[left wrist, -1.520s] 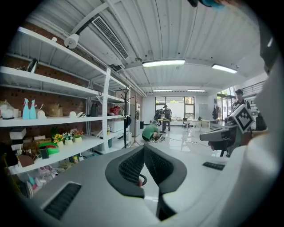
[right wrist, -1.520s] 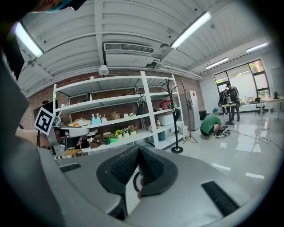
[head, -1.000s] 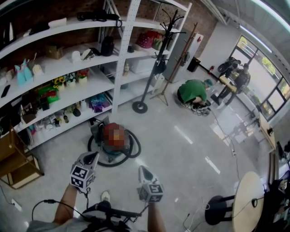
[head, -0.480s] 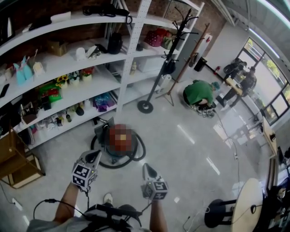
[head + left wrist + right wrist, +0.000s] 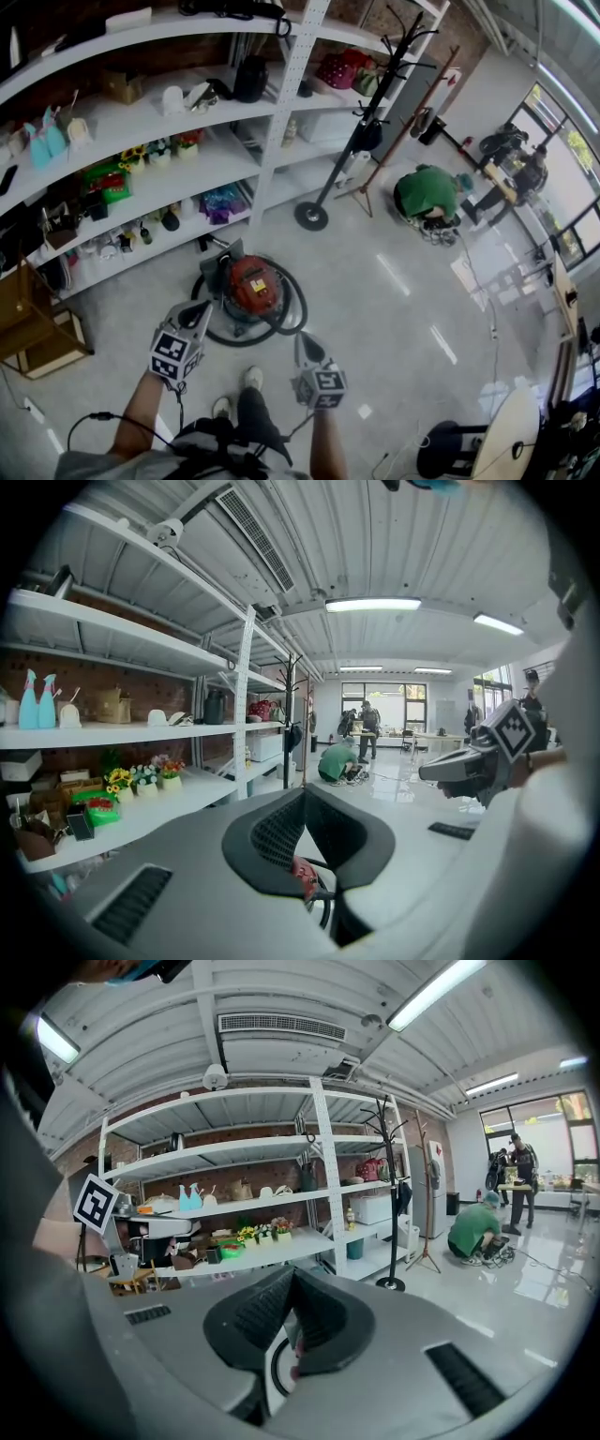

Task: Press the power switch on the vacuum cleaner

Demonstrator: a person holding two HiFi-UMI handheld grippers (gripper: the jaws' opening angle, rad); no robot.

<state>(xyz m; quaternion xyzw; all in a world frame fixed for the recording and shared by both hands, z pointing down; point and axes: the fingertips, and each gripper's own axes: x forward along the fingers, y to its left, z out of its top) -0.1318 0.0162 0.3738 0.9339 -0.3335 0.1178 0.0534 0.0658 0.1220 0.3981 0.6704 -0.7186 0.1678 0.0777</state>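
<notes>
On the floor (image 5: 394,319) ahead, we had stepped closer to the vacuum cleaner (image 5: 255,286), left claw (image 5: 201,310) and right claw (image 5: 303,339) both closed, empty, probably not yet within pressing reach.

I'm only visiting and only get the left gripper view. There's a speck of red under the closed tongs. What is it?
Observer: A red vacuum cleaner. The head view shows it whole on the floor, with a black hose looped around it.
Visitor: Is anything touching it?
Observer: No. The left tongs and the right tongs both hang above it, on the person's side.
Visitor: Do the right tongs hold anything?
Observer: No. The right gripper view shows them shut and empty.
</notes>
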